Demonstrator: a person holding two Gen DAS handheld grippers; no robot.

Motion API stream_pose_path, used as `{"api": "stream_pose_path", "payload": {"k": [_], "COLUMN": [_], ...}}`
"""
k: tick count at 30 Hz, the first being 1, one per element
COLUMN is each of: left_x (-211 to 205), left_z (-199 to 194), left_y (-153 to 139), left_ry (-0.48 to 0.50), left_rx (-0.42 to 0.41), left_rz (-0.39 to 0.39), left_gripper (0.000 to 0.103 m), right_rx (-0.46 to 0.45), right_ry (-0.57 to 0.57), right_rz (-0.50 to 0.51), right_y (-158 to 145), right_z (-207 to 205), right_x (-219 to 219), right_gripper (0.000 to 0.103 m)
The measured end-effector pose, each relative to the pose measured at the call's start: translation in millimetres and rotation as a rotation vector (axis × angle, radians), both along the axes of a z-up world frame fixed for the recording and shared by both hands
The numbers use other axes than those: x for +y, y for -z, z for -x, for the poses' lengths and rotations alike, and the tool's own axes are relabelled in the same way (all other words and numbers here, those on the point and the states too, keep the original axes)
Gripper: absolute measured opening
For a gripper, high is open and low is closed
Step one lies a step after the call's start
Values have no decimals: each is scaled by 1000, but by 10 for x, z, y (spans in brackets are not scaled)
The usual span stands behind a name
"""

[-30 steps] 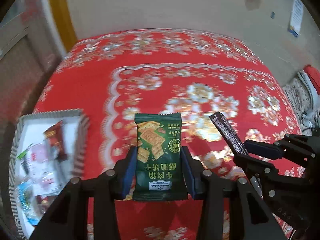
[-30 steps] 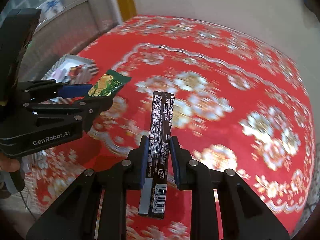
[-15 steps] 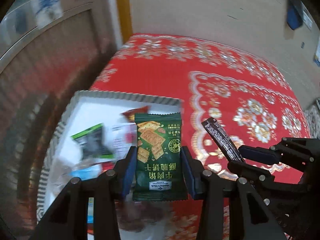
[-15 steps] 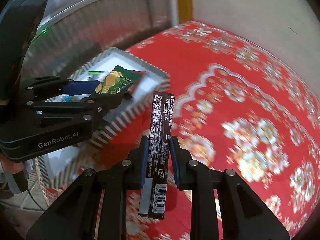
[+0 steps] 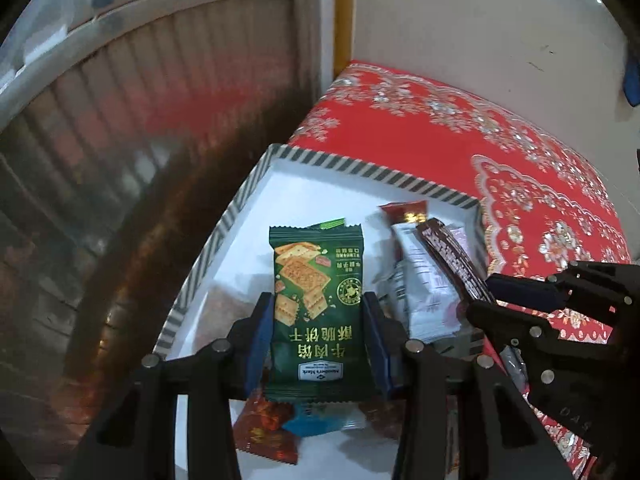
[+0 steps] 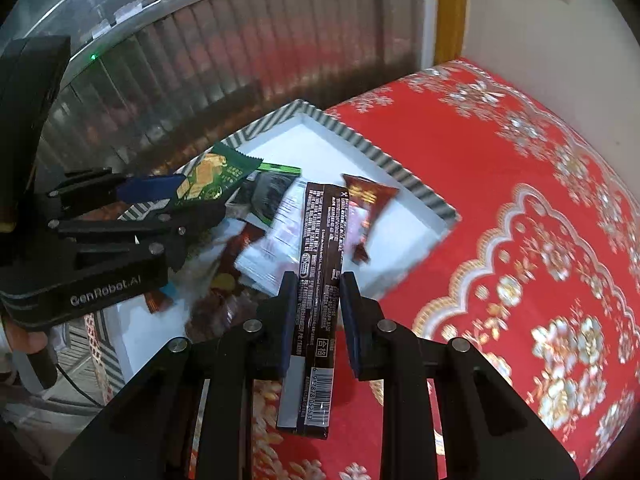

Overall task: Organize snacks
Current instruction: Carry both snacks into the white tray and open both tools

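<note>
Left claw [image 5: 318, 334] clamped on a green foil cracker packet [image 5: 318, 304], held upright above a white tray with a striped grey rim [image 5: 352, 166]. Tray set at the edge of a red floral-patterned worktop cloth [image 5: 420, 136], loose snack wrappers scattered inside. Right claw [image 6: 318, 318] pinched tight around a long dark brown wrapped bar [image 6: 320, 264], tip reaching over the tray's near side, close beside the green packet.
</note>
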State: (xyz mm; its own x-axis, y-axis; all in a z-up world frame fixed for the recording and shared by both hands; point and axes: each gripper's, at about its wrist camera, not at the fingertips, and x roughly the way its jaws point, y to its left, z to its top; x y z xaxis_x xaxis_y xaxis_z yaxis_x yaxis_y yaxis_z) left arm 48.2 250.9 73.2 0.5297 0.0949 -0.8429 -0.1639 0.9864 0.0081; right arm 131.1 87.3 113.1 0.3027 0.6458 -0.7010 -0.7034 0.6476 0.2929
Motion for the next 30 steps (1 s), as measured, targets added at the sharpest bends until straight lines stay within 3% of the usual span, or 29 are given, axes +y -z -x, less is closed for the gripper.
{"api": "stream_pose_path", "payload": {"k": [10,18,20,22,30], "left_x": [100,216,214,198,17], "left_z": [34,39,57,78,70], "left_y": [80,96,81,47,-106], "left_ry": [-27,-83,-94,-95,-86], "left_rx": [9,4,-3,-19,-79], "left_rz": [-9,-7,-11,-8,-30], "left_gripper": [46,50,57,70,81], "right_rx": [11,148,149,130,66], "right_ry": [-66,-58,-59,-56,32], "right_rz": [-14,-190,-211,-214,-204], "right_y": [-42,-5,-37,-88,-159], "right_z": [9,-88,-83,-60,-12], "right_x": [391,333,294,249,-125], "right_gripper": [21,24,24,24,24]}}
